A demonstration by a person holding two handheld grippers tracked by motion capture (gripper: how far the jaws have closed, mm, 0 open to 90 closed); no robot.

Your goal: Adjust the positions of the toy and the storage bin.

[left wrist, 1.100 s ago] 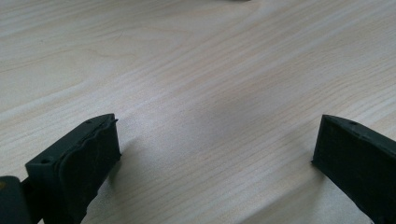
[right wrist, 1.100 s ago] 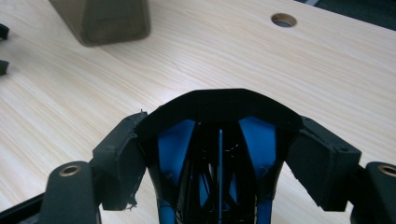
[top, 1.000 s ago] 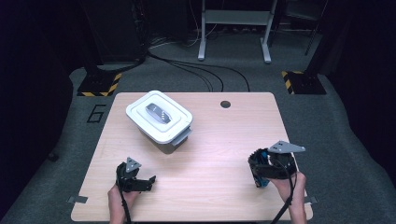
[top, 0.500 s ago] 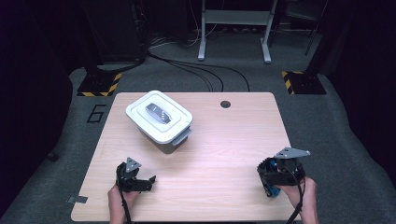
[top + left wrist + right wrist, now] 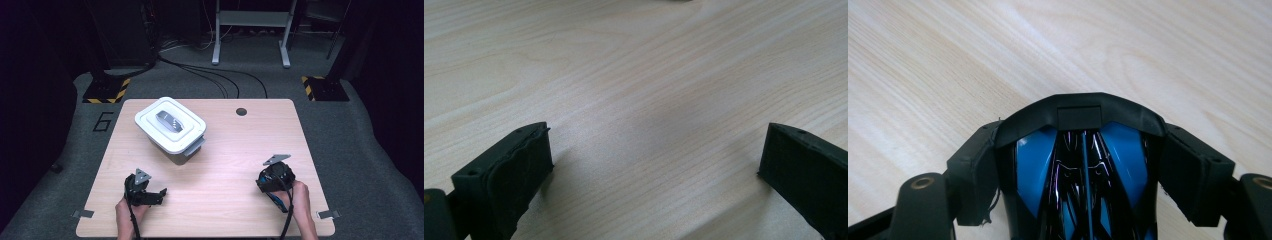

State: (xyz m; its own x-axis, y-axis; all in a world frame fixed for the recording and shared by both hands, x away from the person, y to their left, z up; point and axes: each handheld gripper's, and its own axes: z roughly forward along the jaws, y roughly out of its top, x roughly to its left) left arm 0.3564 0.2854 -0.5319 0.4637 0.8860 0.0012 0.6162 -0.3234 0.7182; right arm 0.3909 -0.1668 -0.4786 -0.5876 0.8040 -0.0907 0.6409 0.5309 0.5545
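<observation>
- Item, held: we log a blue-and-black object (image 5: 1083, 165) clamped between the right tongs (image 5: 1083, 150). One jaw presses each of its flanks.
- Finish: its shell is glossy. Two bright blue panels sit either side of a dark centre with a thin blue line down the middle, and purplish reflections show there.
- Front: a matte black band arches over its far end, with a small raised rectangular tab at the centre.
- Identity: we cannot tell what kind of object it is. Its lower part is cut off at the bottom edge of the right gripper view.
- Position: in the high view the object (image 5: 274, 177) sits in the right tongs (image 5: 270, 179) just above the near right part of the surface (image 5: 235, 145). We cannot tell whether it touches the wood.
- Left tongs (image 5: 654, 155): jaws wide apart, nothing between them, bare pale wood grain (image 5: 624, 75) beneath. In the high view they (image 5: 150, 196) rest at the near left of the surface.
- Hands: we note one hand behind each pair of tongs at the near edge, with a cable trailing from each.
- Other stock: a white lidded box (image 5: 171, 125) stands at the far left of the surface, well apart from both tongs. A grey patch marks the lid's centre.
- Fitting: a dark round hole (image 5: 241, 111) lies near the far edge.
</observation>
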